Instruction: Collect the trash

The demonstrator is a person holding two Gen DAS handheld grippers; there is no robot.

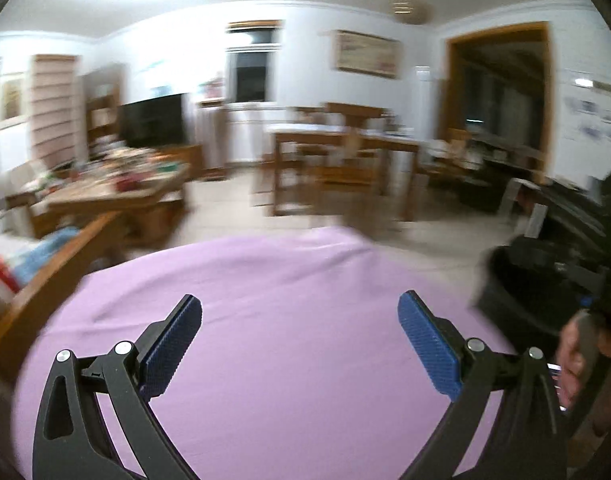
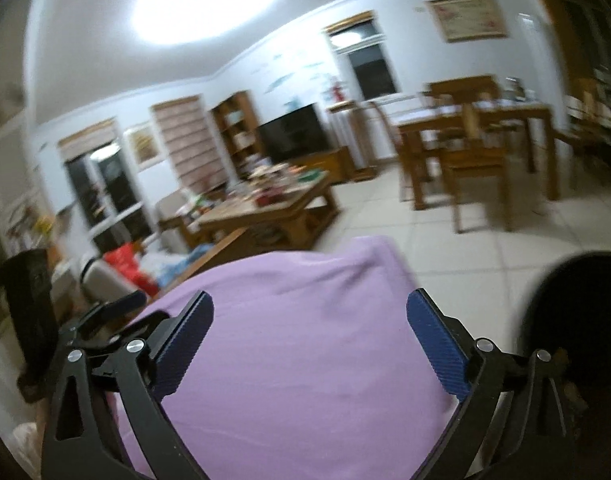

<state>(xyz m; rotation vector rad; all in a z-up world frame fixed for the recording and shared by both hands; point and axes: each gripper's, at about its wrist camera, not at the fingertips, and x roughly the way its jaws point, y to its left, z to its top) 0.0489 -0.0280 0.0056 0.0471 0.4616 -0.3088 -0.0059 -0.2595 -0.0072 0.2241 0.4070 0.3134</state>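
Note:
My left gripper (image 1: 299,316) is open and empty above a table covered with a purple cloth (image 1: 281,280). My right gripper (image 2: 309,312) is also open and empty over the same purple cloth (image 2: 305,300). No trash shows on the cloth in either view. A black round bin (image 1: 521,280) stands at the right of the table; it also shows as a dark round shape in the right wrist view (image 2: 577,312). The left gripper's body (image 2: 105,316) appears at the left of the right wrist view. Both views are blurred by motion.
A cluttered wooden coffee table (image 2: 273,208) stands beyond the cloth. A wooden dining table with chairs (image 2: 477,140) is at the back right. A sofa with red and blue items (image 2: 145,268) lies at the left. Tiled floor (image 2: 445,240) lies between them.

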